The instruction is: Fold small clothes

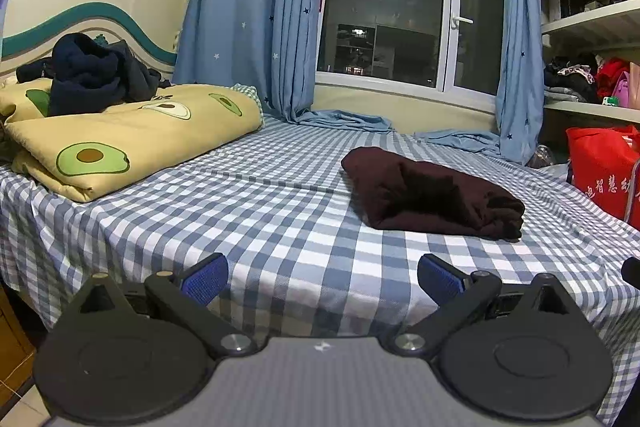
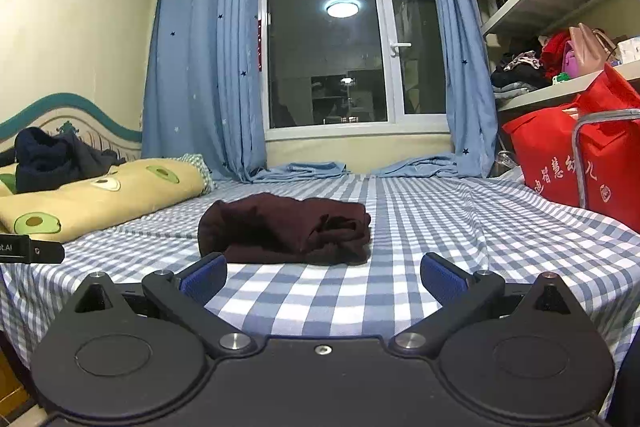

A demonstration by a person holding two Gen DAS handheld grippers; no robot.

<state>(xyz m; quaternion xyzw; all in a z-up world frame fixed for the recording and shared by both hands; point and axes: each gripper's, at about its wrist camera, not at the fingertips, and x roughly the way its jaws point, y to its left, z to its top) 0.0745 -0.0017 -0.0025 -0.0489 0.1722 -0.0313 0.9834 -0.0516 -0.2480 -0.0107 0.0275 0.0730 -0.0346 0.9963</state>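
Note:
A dark maroon garment [image 1: 432,201] lies folded in a compact bundle on the blue-and-white checked bed sheet [image 1: 280,227]. It also shows in the right wrist view [image 2: 286,229], just ahead of the fingers. My left gripper [image 1: 322,277] is open and empty, low over the sheet, with the garment ahead to its right. My right gripper [image 2: 323,277] is open and empty, close in front of the garment. The left gripper's body [image 2: 32,249] shows at the left edge of the right wrist view.
A folded yellow avocado-print quilt [image 1: 132,135] lies at the left with dark navy clothes [image 1: 92,75] piled on it. A red bag [image 2: 580,163] stands at the bed's right. Shelves [image 2: 560,83] with clutter line the right wall. Blue curtains [image 2: 208,67] and a window are behind.

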